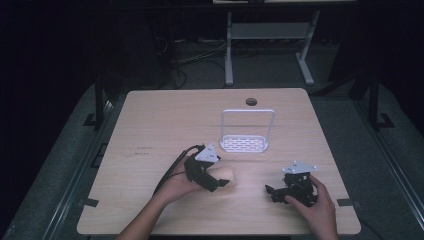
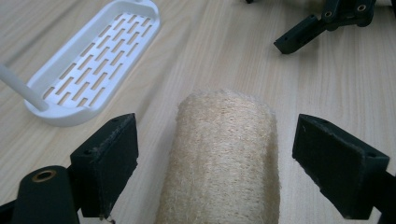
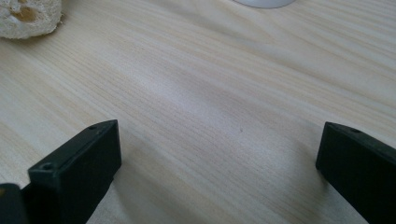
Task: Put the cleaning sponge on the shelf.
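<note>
**Loofah between my left jaws, not yet pinched**

My left claw [image 2: 219, 154] stands spread around the loofah roll [image 2: 224, 158], which lies on the wooden table [image 2: 224, 46] between the pads with a gap showing on each side. To grip it well, I judge I should close evenly on its middle and squeeze gently, since the fibre looks soft. My right claw [image 3: 217, 168] is spread too, low over bare wood with nothing between its jaws. The white slotted rack [image 2: 93, 60] sits ahead and left of my left claw. The roll's near end is cut off at the bottom edge.
</note>
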